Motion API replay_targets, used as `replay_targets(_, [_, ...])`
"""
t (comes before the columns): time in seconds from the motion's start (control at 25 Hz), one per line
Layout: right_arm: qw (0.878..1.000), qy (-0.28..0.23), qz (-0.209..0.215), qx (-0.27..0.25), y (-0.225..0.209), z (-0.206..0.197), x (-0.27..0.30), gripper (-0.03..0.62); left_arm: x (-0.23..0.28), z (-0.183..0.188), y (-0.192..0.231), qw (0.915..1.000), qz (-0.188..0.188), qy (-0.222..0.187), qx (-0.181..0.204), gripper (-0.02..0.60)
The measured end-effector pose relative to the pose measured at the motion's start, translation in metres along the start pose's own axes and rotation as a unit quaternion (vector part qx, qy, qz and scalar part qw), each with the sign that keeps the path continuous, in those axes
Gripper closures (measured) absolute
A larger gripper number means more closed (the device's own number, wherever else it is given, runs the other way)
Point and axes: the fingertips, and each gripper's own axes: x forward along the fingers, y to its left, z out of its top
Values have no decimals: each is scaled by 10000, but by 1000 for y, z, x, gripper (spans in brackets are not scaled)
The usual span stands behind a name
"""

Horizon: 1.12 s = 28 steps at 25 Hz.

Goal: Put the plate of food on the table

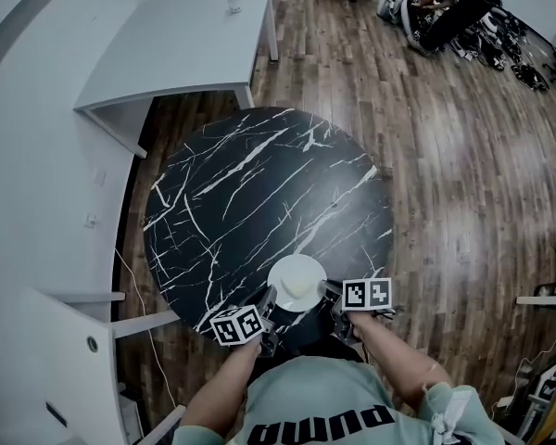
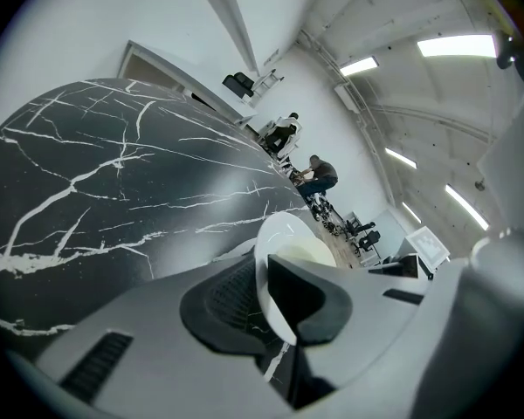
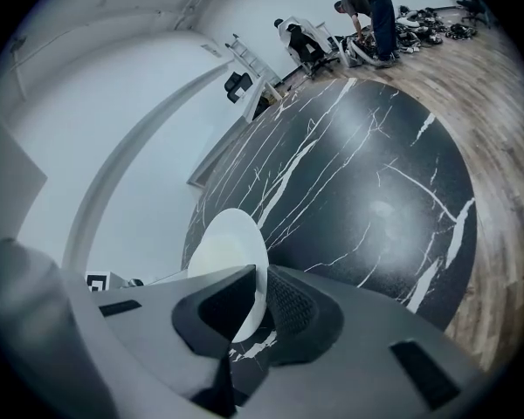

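Note:
A white plate [image 1: 296,281] with a pale mound of food [image 2: 312,251] hovers low over the near edge of the round black marble table [image 1: 259,184]. My left gripper [image 1: 271,302] is shut on the plate's left rim, and my right gripper [image 1: 332,295] is shut on its right rim. The left gripper view has the rim of the plate [image 2: 284,234] standing edge-on between the dark pads of the left gripper [image 2: 266,295]. The plate [image 3: 227,243] is also wedged between the pads of the right gripper [image 3: 260,299]. Whether the plate touches the tabletop I cannot tell.
A white desk [image 1: 181,40] with a small cup [image 1: 233,6] stands beyond the table. White furniture [image 1: 37,360] runs along the left. A person [image 1: 449,7] bends over equipment on the wooden floor [image 1: 463,174] at the far right.

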Motion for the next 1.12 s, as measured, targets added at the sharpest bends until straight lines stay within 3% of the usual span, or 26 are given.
replay_targets(0.36, [10000, 19, -44, -86, -9, 5, 15, 553, 14, -1, 13, 9999, 146, 86, -6, 534])
replay_targets(1.12, [9991, 54, -293, -288, -25, 10, 32, 551, 32, -3, 25, 9974, 382, 364, 484, 528])
